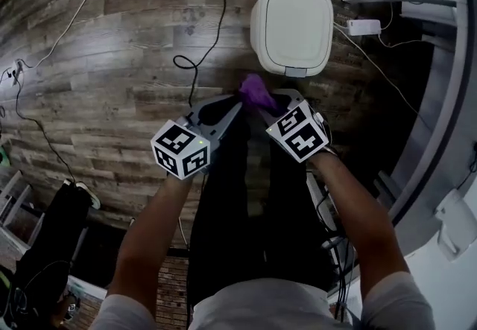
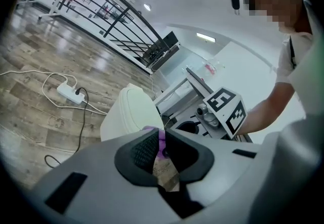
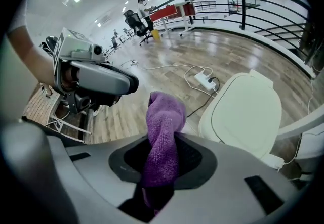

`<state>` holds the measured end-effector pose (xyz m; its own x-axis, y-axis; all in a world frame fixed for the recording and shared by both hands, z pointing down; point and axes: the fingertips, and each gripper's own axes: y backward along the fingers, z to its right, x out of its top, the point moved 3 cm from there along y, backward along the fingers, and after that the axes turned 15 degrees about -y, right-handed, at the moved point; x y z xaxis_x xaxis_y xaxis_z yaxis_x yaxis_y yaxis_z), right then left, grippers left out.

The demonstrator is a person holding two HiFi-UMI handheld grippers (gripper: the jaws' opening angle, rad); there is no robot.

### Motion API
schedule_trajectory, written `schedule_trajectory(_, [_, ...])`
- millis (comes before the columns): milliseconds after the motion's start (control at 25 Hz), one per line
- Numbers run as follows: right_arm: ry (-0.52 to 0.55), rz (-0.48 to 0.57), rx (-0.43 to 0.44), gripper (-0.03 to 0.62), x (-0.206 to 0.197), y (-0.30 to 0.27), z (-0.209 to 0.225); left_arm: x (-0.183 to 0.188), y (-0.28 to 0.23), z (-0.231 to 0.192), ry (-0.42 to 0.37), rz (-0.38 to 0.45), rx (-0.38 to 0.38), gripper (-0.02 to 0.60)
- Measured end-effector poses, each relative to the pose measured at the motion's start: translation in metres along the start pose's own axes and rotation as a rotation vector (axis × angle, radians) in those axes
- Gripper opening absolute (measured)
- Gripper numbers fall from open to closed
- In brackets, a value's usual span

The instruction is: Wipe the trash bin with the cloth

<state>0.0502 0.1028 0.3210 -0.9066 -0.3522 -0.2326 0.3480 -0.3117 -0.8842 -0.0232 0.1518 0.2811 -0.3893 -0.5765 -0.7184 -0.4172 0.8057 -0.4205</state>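
Cloth (image 3: pixel 164 112) is clamped in the right hand-held gripper (image 3: pixel 164 143), edge pinched by the left hand-held gripper (image 2: pixel 162 139) too, near the trash bin (image 1: pixel 292 23).

Right hand-held gripper (image 3: pixel 163 143) hides part of cloth (image 3: pixel 164 114).

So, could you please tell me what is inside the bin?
That cannot be seen: the bin has its lid shut, and nothing lies on it. The cloth is outside, held in the right gripper.
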Motion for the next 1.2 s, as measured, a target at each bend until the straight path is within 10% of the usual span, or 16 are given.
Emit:
schedule_trajectory(600, [-0.276, 0.315, -0.089, 0.107, -0.027, 0.088, 0.075, 0.046, -0.057, 0.064, -0.165, -0.053, -0.154, 0.011])
schedule_trajectory(1200, [-0.613, 0.544, -0.213, 0.107, -0.085, 0.092, 0.281, 0.054, -0.165, 0.069, -0.359, -0.141, 0.002, 0.011])
